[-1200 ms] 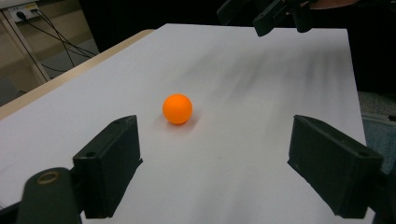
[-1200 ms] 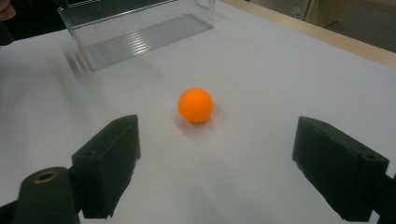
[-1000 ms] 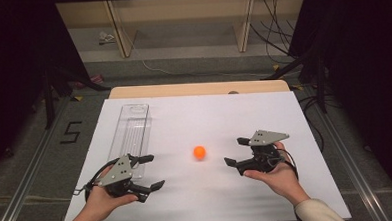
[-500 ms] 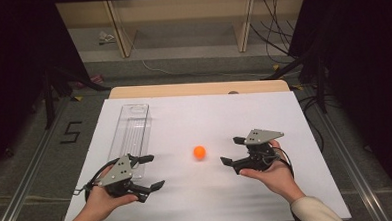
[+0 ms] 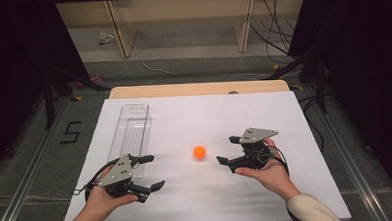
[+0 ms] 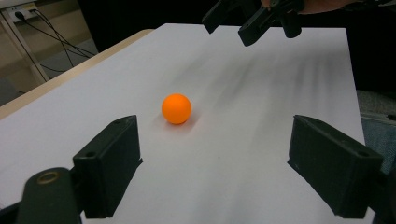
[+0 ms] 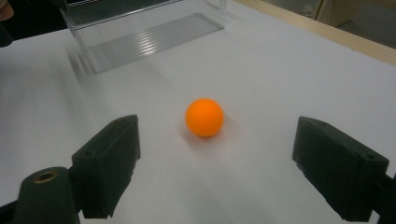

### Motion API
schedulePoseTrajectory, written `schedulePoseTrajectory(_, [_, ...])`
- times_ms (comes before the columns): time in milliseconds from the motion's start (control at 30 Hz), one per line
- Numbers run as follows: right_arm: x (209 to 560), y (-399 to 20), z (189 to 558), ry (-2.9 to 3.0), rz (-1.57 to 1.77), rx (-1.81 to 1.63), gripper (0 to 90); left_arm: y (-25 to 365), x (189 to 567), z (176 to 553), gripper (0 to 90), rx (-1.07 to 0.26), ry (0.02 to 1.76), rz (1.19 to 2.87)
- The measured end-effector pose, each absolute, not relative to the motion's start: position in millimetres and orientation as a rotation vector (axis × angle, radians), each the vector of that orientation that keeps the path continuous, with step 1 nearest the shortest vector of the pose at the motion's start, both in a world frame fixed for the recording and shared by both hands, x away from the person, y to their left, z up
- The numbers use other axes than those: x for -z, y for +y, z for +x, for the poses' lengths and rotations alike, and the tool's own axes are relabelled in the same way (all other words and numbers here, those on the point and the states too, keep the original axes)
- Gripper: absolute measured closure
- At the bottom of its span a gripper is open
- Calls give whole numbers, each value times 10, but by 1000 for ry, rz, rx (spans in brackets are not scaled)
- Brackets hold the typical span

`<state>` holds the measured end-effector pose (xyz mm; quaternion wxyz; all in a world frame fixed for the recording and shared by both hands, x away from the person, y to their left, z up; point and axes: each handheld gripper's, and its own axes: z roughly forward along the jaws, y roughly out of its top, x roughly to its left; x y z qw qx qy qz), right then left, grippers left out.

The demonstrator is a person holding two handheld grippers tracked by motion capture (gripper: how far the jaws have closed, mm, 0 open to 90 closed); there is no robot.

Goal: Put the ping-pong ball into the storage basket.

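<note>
Both tongs are standing with jaws spread wide and clamping nothing; the right gripper [image 5: 226, 149] is hovering just beside the orange ball [image 5: 199, 152], its jaws pointing at it, while the left gripper [image 5: 151, 171] is waiting farther off near the table's front edge, beside the near end of the clear plastic tray [image 5: 131, 131].

Going by size: the white table top [image 5: 184, 116] is lying smooth and bare, likely giving little friction, so I would expect a nudged ball to roll away freely; the tray, long, ribbed on its floor and transparent, is sitting along the left side, well apart from the ball; the ball itself is resting in the open middle, between the two grippers.

Judging by its look, the ball is probably light, hard and slick, likely hollow; taking it across its widest girth, jaws level on either side, seems safest, since a pinch set too high or low may be squirting it out.

Beyond the table, a wooden frame [image 5: 240, 18] and loose cables [image 5: 280, 31] are lying on a grey floor; dark curtains are closing both sides.
</note>
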<state>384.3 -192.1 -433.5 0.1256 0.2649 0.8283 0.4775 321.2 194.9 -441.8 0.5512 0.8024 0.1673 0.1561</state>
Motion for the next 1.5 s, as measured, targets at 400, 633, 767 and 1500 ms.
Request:
schedulePoseTrajectory(400, [4351,-1851,3881,2427,764,-1389,161,1950,4418,3212,164,-370,395,1898])
schedulePoseTrajectory(633, [4366,-1799,3913,2439,757,-1384,161,1949,4418,3210,164,-369,394,1897])
schedulePoseTrajectory(767, [4378,-1761,3937,2445,753,-1381,161,1948,4418,3210,164,-369,394,1897])
schedulePoseTrajectory(1500, [4603,-1306,4207,2542,709,-1293,162,1948,4415,3206,164,-366,390,1897])
